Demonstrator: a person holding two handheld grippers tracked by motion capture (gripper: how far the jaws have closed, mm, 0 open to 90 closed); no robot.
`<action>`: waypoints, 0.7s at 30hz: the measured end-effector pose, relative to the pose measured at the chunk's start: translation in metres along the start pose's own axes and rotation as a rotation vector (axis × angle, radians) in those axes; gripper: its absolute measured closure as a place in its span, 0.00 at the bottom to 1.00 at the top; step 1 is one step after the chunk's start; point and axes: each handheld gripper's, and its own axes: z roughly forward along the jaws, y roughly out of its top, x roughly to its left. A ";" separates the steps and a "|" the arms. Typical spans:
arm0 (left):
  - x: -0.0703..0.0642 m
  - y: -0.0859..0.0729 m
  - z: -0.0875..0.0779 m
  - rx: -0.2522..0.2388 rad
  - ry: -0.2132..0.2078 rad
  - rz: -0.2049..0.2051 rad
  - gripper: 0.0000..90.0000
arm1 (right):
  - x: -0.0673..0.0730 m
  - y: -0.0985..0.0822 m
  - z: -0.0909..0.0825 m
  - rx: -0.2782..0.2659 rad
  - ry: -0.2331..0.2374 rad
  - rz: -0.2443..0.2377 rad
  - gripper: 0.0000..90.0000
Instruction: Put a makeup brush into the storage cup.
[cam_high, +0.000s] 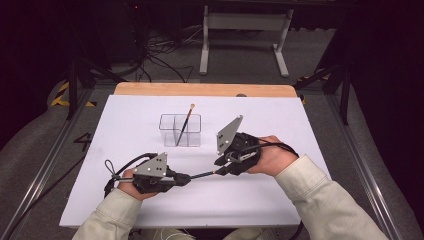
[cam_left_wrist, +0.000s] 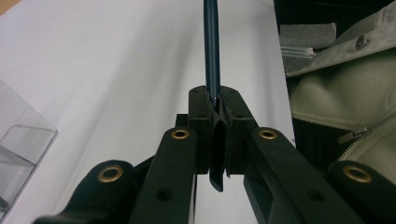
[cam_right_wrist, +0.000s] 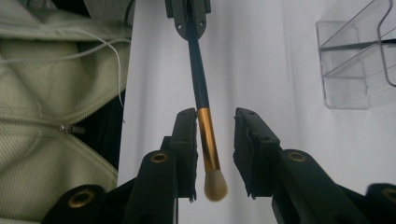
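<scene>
Here, from the high view, you hold a brush (cam_high: 202, 175) level above the white table (cam_high: 125, 200), spanning between your left gripper (cam_high: 186, 177) and your right gripper (cam_high: 220, 171); behind them stands a clear organizer (cam_high: 196, 140) with a second brush (cam_high: 185, 125) leaning in one of its compartments, bristles up. In the left gripper view, your jaws are pressed together on the dark handle (cam_left_wrist: 211, 56), whose butt end pokes out behind the pads, so this claw is pinching the brush and carries it. In the right gripper view, your jaws stand spread with a gap on either side: the gold ferrule (cam_right_wrist: 208, 140) lies close against the left pad, though you cannot tell whether it touches, and the pale bristle tuft (cam_right_wrist: 215, 186) hangs below, so this claw grips nothing. Judge the brush as light, stiff along the handle, smooth and likely a bit slippery on the lacquer and metal, and soft at the tuft, which would splay or soil if squeezed. Take hold on the handle or the ferrule, never the bristles. The organizer looks like thin rigid plastic, light enough to slide if nudged. No brand, label or readable writing shows on the brush, the organizer or the table.
</scene>
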 end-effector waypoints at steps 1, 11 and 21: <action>0.000 0.000 0.000 0.000 0.000 0.000 0.94 | 0.000 0.000 0.000 0.000 0.000 0.000 0.73; 0.000 -0.001 -0.003 -0.027 -0.003 0.010 0.94 | 0.002 -0.028 -0.009 -0.194 -0.031 0.034 0.58; -0.001 -0.002 -0.006 -0.050 -0.006 0.019 0.94 | 0.004 -0.047 -0.008 -0.309 -0.022 0.070 0.61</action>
